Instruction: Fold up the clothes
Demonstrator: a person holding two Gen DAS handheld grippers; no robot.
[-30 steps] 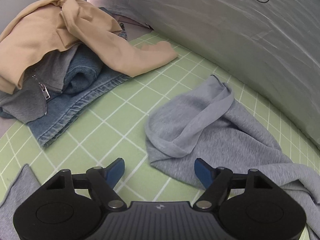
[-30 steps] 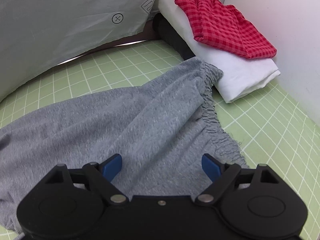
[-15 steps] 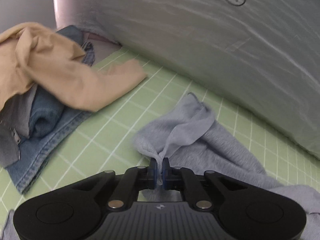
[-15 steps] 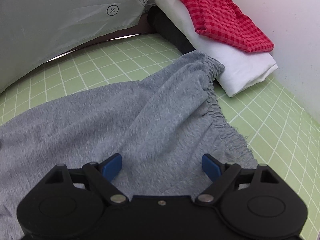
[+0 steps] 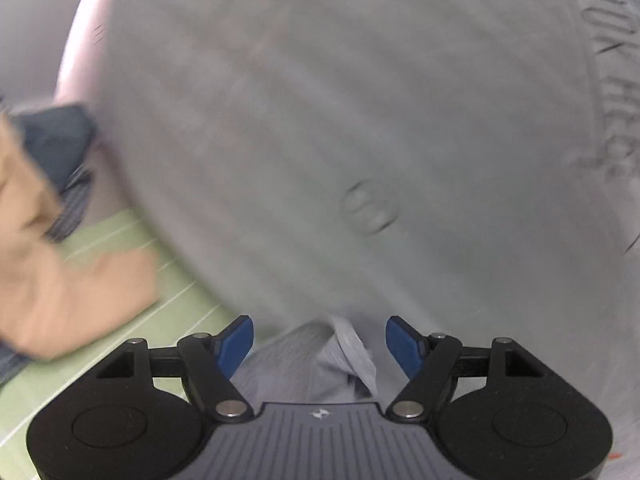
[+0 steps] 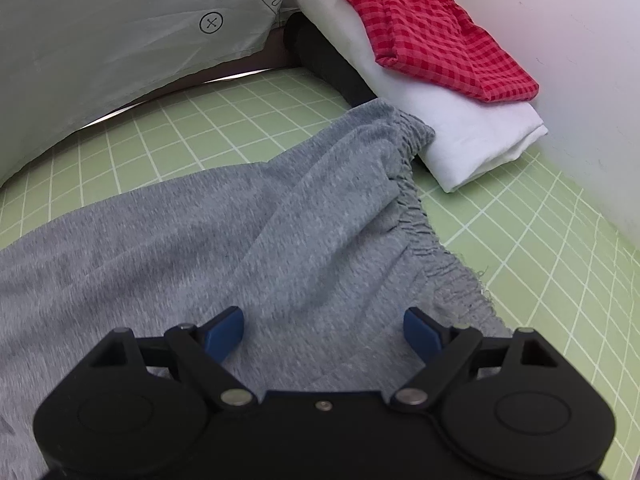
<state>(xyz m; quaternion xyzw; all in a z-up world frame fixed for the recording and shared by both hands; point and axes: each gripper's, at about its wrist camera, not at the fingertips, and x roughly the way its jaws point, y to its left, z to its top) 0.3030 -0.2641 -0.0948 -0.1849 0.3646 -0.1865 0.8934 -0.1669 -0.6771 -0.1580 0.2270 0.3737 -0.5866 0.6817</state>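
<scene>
Grey knit sweatpants with elastic waistband (image 6: 280,224) lie spread across the green gridded cutting mat (image 6: 540,264), waistband end just beside the folded white cloth (image 6: 472,128) that carries the red checked garment (image 6: 432,36).

Right gripper (image 6: 323,330): blue pads wide apart, nothing held, hovering low over the fabric near the waistband. Left gripper (image 5: 319,340): pads also apart, a raised ridge of the grey fabric sitting between them, not pinched. Left view is motion-blurred; tan garment (image 5: 72,280) on the pile at left, pale grey sheet (image 5: 360,120) behind.

Likely step: regrip for the fold. Advice:
- left should close on the ridge low, both layers
- right should take the waistband hem itself, not mid-panel
- lift both evenly, keep fabric taut, clear of the finished stack
</scene>
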